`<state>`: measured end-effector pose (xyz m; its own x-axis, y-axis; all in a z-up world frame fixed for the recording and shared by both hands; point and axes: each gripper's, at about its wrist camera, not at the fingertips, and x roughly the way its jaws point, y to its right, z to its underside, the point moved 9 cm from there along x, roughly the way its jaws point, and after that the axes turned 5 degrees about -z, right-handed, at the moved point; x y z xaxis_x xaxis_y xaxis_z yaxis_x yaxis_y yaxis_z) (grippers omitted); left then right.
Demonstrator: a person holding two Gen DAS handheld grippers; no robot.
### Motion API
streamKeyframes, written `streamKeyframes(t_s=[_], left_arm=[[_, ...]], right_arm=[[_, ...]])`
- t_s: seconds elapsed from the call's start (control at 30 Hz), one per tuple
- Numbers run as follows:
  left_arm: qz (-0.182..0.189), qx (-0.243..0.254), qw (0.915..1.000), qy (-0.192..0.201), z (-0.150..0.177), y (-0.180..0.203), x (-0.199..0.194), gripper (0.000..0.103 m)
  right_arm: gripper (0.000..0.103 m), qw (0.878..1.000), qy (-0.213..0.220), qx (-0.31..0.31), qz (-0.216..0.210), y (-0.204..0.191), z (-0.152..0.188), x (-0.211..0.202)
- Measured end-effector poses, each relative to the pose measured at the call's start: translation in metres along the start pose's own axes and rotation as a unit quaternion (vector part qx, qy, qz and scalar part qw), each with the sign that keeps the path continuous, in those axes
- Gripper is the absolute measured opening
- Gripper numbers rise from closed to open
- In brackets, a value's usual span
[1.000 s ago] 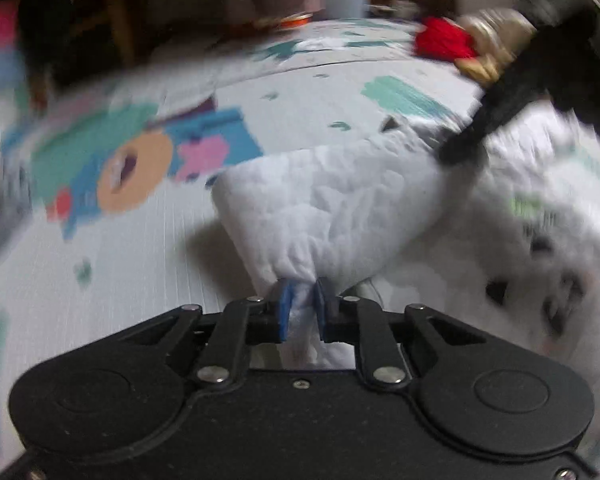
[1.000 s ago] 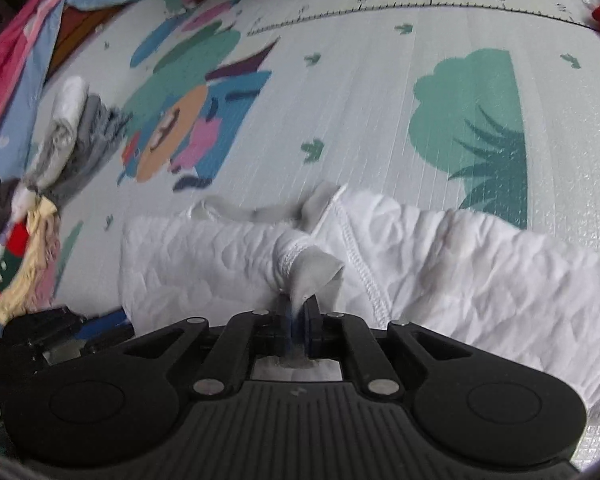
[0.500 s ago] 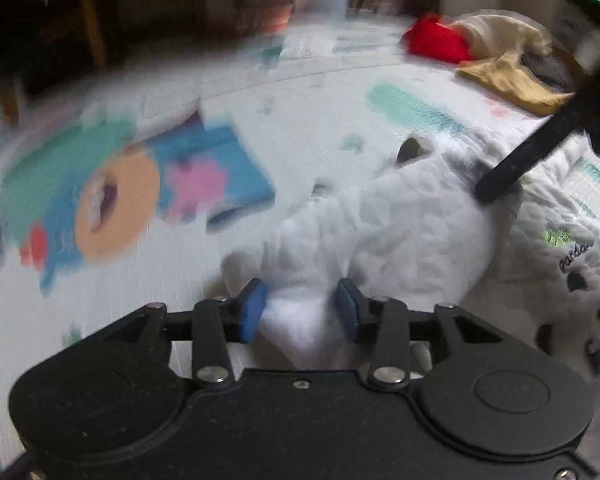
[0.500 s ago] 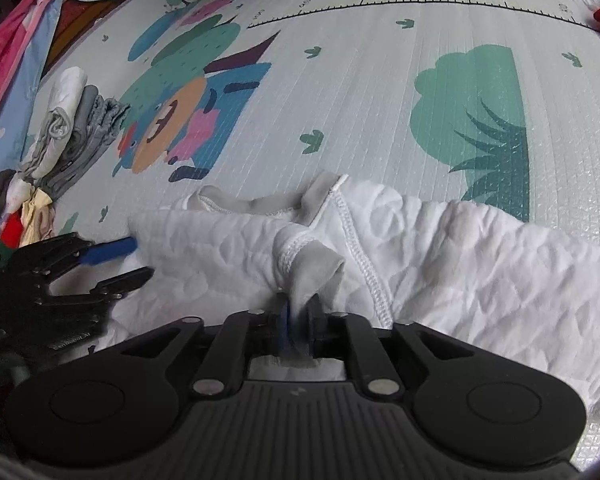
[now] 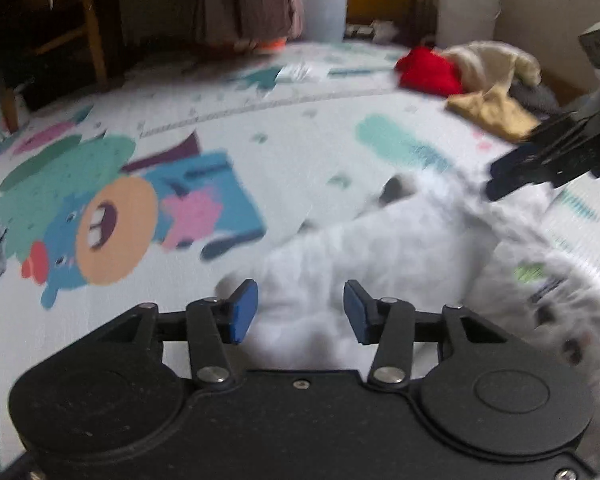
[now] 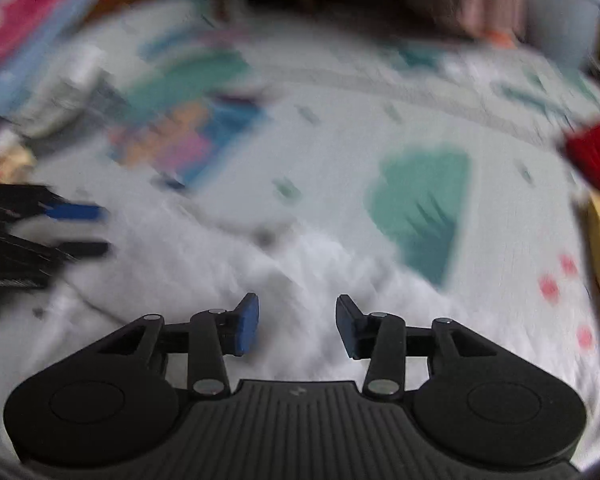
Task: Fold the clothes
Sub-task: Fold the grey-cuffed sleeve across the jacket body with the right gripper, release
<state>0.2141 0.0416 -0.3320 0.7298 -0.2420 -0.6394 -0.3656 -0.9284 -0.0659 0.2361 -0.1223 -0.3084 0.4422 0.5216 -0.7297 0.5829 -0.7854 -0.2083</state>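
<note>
Both hand-held grippers released above a white quilted garment on the play mat.

We find the left hand-held gripper (image 5: 299,312) with jaws opening, its blue pads clear of the white garment (image 5: 380,248) lying between and below them. The right hand-held gripper (image 6: 297,326) likewise has its jaws opening and grips nothing, with the garment (image 6: 204,272) beneath. The garment lies crumpled on the patterned play mat (image 5: 292,152); a red cloth (image 5: 428,72) sits well apart.

bare play mat (image 5: 300,136) ahead; red garment (image 5: 428,70), yellow cloth (image 5: 492,110) crowding far right
</note>
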Motion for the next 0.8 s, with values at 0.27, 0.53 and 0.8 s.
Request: streamKeyframes(t_s=[0.27, 0.53, 0.8], left_arm=[[0.004, 0.003, 0.998, -0.063, 0.019, 0.018, 0.026, 0.052], [0.007, -0.049, 0.9982, -0.035, 0.001, 0.013, -0.002, 0.054], [0.017, -0.075, 0.997, -0.012, -0.007, 0.026, -0.032, 0.054]], right_arm=[[0.044, 0.995, -0.094, -0.021, -0.041, -0.021, 0.026, 0.046], [0.044, 0.992, -0.007, 0.128, -0.005, 0.036, 0.045, -0.036], [0.046, 0.882, 0.097, 0.441, 0.137, 0.179, 0.118, -0.125]])
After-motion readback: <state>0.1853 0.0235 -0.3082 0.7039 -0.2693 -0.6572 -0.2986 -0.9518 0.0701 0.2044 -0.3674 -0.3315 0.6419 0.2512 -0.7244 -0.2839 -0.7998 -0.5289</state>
